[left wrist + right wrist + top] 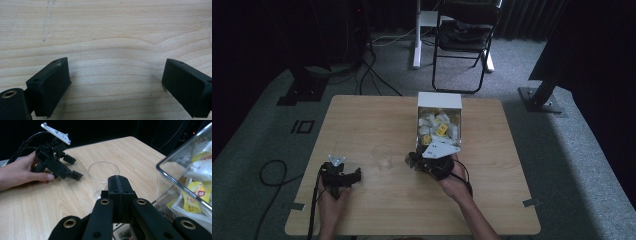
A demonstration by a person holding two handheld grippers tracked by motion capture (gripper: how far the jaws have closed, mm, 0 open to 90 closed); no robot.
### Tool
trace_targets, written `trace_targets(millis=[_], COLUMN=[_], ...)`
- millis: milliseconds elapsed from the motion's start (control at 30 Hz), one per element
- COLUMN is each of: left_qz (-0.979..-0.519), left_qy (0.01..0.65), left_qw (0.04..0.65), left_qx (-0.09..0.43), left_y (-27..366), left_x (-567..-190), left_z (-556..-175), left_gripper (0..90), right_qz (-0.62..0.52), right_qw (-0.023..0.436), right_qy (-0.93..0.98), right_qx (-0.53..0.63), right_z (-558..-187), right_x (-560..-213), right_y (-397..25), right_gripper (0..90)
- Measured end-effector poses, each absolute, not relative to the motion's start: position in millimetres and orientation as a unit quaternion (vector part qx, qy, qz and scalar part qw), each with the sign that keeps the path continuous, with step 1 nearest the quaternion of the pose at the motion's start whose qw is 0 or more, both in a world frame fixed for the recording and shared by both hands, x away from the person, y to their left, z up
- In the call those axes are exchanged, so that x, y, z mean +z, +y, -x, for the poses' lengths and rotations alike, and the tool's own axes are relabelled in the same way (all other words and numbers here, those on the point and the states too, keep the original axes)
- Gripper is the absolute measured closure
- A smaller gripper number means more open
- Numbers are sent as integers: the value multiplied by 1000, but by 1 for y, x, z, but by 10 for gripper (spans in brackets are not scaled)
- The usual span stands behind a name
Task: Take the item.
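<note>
**Right gripper poised between a clear cup and a box of tea bags**

A wooden table [362, 210] is seen from above. A person's two forearms come in from the bottom edge, each hand holding a black two-jaw gripper.

The right gripper [413, 160] sits near the table's middle, pointing toward the person's left. Its jaws are pressed together. Whether something thin is pinched between them cannot be told from these pictures. Directly ahead of its tips stands a clear plastic cup [103, 178], upright, open mouth up, and apparently empty. In the high view the cup [382, 156] lies just left of the right gripper, between the two grippers and nearer the right one.

Just behind and to the right of that gripper is a clear box [439, 112] with a white far wall, filled with white and yellow tea bag sachets [193, 195]. Box and cup are near each other but not touching.

The left gripper [358, 175] rests low over bare wood near the table's left side, jaws spread wide with nothing between them, pointing toward the cup from a little way off.

Judging by the layout, the work likely involves moving a sachet from box to cup.
</note>
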State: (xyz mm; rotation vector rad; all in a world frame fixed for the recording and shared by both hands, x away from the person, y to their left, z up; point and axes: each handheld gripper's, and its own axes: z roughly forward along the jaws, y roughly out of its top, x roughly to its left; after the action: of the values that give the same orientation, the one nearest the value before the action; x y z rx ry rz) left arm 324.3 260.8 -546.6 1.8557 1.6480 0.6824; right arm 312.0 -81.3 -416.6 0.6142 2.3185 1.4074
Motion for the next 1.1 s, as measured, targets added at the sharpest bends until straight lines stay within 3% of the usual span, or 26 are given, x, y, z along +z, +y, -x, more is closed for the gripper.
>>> trace_targets(millis=[1100], left_qz=[-692], left_qy=[615], left_qw=[280], left_qx=[255], left_y=[261], left_x=[-547], left_z=[-324], left_gripper=[84], right_qz=[-223], right_qw=[170], right_qy=[810], right_qx=[515], right_z=[-321], right_x=[-406], right_y=[-46], right_gripper=[900])
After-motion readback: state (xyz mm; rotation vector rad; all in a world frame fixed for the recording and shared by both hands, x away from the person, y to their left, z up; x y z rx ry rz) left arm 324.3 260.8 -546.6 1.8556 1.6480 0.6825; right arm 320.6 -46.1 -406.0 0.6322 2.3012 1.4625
